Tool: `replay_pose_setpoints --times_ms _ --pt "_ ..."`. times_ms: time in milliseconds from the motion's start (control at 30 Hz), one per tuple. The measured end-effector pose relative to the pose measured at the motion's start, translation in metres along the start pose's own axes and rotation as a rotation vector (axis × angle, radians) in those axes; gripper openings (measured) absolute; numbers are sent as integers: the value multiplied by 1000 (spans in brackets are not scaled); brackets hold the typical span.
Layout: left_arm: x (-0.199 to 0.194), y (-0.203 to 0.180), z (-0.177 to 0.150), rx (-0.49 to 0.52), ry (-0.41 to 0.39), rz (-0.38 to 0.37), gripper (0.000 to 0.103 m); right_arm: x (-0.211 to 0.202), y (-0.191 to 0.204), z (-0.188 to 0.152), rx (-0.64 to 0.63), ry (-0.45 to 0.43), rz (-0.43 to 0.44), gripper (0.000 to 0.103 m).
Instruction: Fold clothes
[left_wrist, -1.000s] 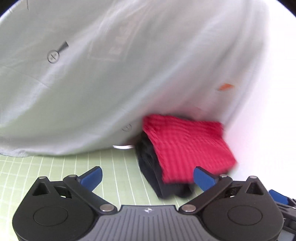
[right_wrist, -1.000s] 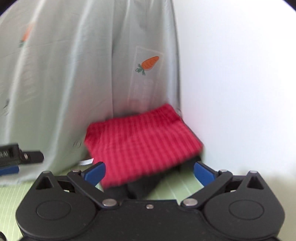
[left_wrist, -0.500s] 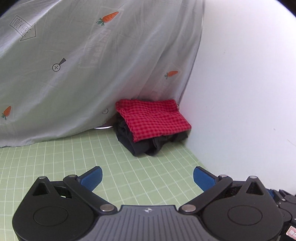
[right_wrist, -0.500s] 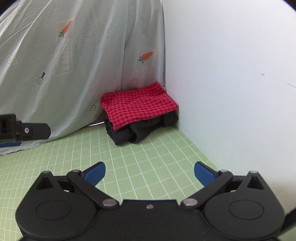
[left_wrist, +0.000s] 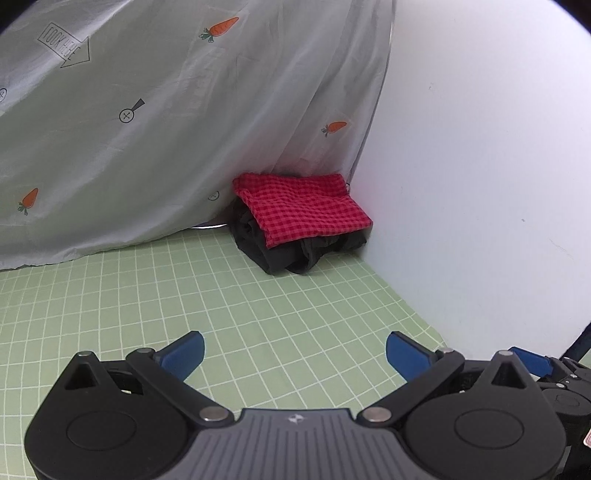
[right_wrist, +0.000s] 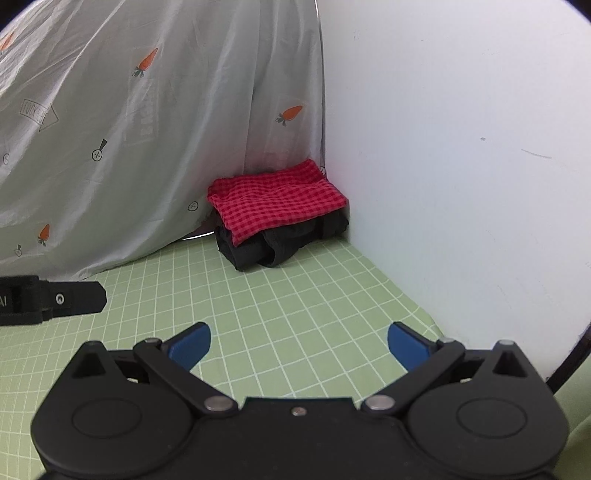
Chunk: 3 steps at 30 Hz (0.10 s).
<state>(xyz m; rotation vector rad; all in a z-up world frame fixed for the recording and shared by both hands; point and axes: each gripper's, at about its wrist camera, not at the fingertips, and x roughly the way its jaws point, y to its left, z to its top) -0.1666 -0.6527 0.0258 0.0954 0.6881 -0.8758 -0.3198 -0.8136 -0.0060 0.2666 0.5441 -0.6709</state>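
Red checked folded cloth (left_wrist: 303, 206) sits atop a folded black garment (left_wrist: 295, 251) at centre frame, in the corner where the grey carrot-print sheet (left_wrist: 147, 129) meets the white wall (left_wrist: 480, 166). Both my left tongs (left_wrist: 294, 352) and right tongs (right_wrist: 299, 345) gape wide, empty, over the green grid mat (left_wrist: 258, 314) at the bottom.

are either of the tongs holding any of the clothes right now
No. The left tongs and the right tongs are both open over the green mat, with nothing between their fingers. The red cloth lies folded on the black garment.
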Motion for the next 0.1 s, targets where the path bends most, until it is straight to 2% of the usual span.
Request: replay_pose_setpoints --times_ms 100 --pt "-5 -1 -3 1 -1 -2 103 -4 0 -3 2 -2 0 103"
